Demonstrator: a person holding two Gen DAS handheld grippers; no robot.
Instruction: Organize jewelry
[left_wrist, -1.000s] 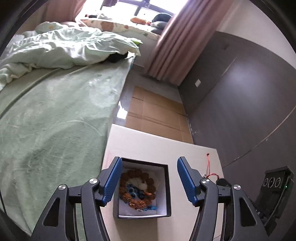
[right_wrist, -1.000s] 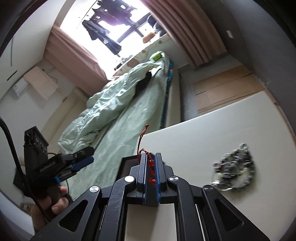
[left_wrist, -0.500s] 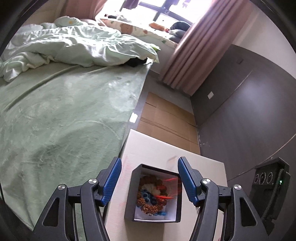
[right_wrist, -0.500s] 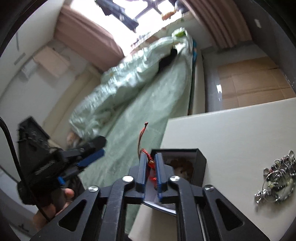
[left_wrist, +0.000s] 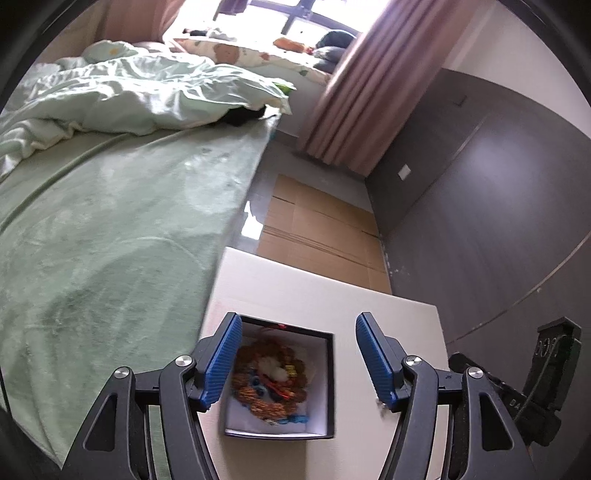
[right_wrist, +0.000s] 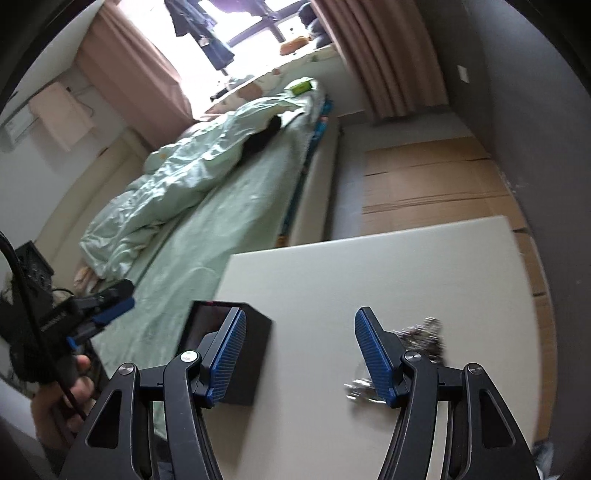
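I saw beaded bracelets (left_wrist: 271, 384) already heaped in the black square box (left_wrist: 330, 384), while both claws, the left gripper (left_wrist: 297, 362) and right gripper (right_wrist: 299, 354), were opening empty and what looked like silvery jewellery (right_wrist: 421, 336) at lower right remained on the white table (right_wrist: 369, 266).

No lettering is legible anywhere; the marks on the devices are too blurred.

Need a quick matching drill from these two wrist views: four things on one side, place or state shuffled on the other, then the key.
Things:
1. black box
2. silvery jewelry
3. right gripper
4. cardboard

Place or state:
A. flat on the floor past the table
B. jaws opening, nothing between them
C. loose on the white table, behind a blue pad
D. holds beaded bracelets

Pairs: 1-D, 2-C, 3-B, 4-A
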